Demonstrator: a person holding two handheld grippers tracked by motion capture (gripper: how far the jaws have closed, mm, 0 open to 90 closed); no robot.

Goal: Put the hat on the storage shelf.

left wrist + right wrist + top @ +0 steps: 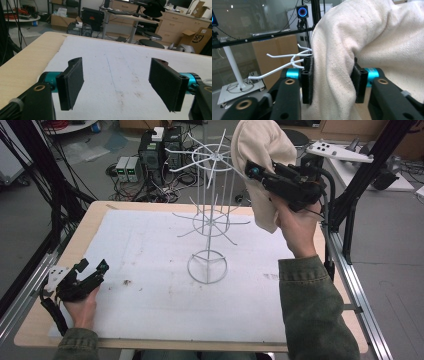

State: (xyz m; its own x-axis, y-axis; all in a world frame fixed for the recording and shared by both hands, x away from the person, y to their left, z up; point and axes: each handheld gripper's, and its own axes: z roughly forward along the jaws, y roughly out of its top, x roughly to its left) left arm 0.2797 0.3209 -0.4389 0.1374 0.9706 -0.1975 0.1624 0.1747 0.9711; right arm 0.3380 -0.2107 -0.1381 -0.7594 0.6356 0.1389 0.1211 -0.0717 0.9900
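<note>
At the top of the white wire rack point(208, 215), a cream cloth hat point(261, 165) hangs by the tips of the upper arms, its coarse woven fabric rounded above and falling in soft folds below. The right tool point(252, 170) has a fold of it between its pads, which touch the cloth only loosely. The left tool point(93, 266) rests low on the desk point(60, 255), wide open and empty.
</note>
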